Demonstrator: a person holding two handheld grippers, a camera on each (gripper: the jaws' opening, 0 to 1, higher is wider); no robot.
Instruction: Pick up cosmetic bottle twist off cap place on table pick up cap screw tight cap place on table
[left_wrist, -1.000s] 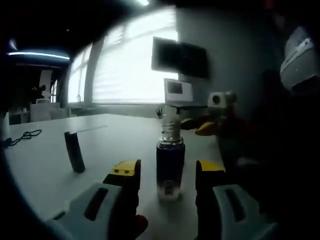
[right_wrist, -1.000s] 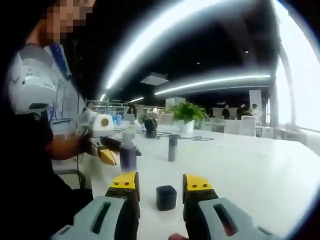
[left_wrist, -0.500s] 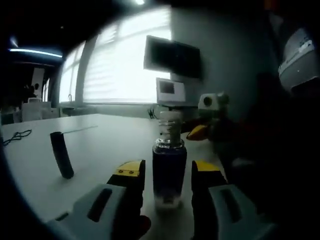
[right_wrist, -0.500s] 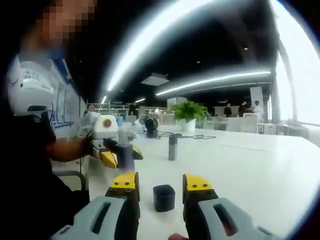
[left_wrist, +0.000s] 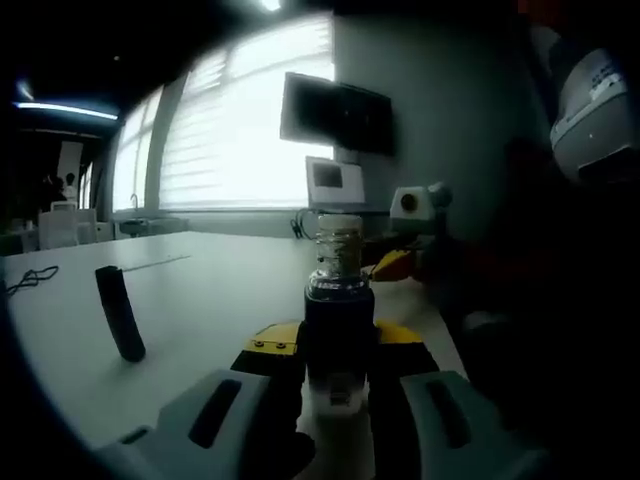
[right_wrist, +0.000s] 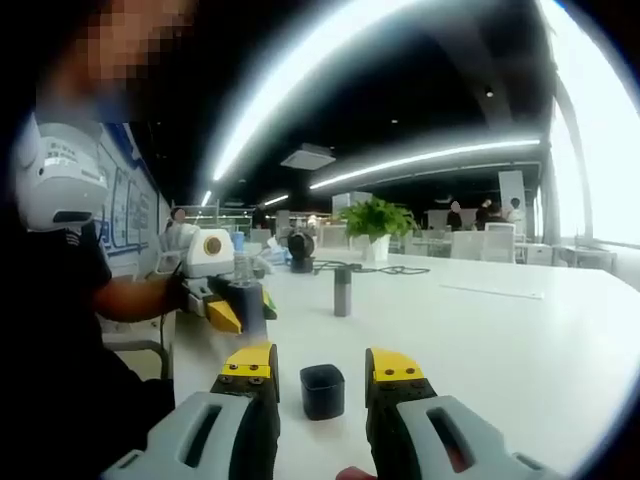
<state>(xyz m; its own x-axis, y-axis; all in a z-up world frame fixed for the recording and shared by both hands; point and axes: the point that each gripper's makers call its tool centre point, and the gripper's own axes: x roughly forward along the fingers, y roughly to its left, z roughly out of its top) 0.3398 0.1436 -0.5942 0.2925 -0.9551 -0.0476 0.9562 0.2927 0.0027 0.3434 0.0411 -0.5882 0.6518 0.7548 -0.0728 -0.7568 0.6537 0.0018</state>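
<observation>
— Now, item one?

— Cosmetic bottle (left_wrist: 338, 330): dark body, clear threaded neck, uncapped. Long axis upright, open neck pointing at the ceiling. It sits clamped between the yellow-tipped jaws of the left gripper (left_wrist: 338, 345), which press against its sides low on the body. Whether its base touches the white table (left_wrist: 200, 290) cannot be told. In the right gripper view the same bottle (right_wrist: 247, 300) shows off to the left, in that gripper.

— Item two?

— Cap (right_wrist: 321, 390): small, dark, squarish, resting on the table with its hollow side up. It lies between the jaws of the right gripper (right_wrist: 321, 368), which stand apart with a gap on either side of it; nothing is grasped there.

— Other entries?

— Dark slim tube (left_wrist: 120, 314), standing on the table, leaning slightly, well to the left of the bottle. Black cable (left_wrist: 28, 279) at the far table edge. Wall screen (left_wrist: 335, 112) beside the bright blinds. Potted plant (right_wrist: 378, 222) on a distant desk.
</observation>
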